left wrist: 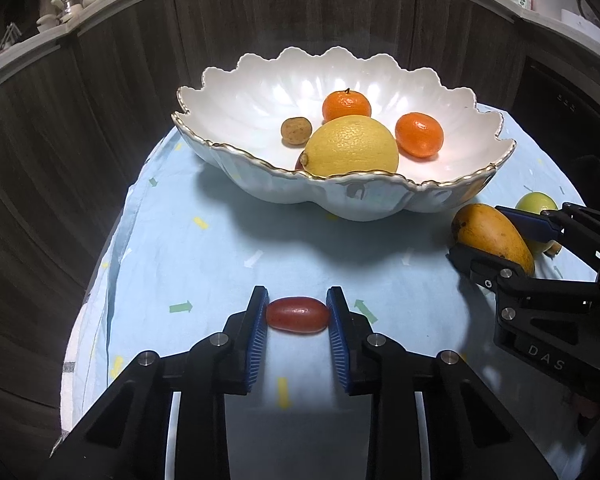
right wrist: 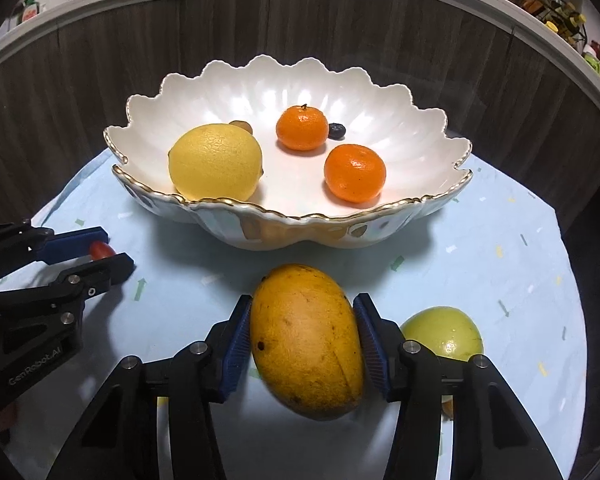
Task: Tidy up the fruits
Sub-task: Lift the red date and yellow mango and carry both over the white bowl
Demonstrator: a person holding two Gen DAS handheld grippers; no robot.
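Observation:
My left gripper is shut on a small red cherry tomato, just above the cloth, in front of the white scalloped bowl. My right gripper is shut on a yellow-orange mango in front of the bowl. The bowl holds a lemon, two mandarins, a small brown fruit and a dark berry. In the left wrist view the right gripper holds the mango at right.
A green fruit lies on the light blue cloth right of the mango; a small brown fruit peeks out beside it. The round table ends close on both sides. Dark wood cabinets and a cluttered counter stand behind.

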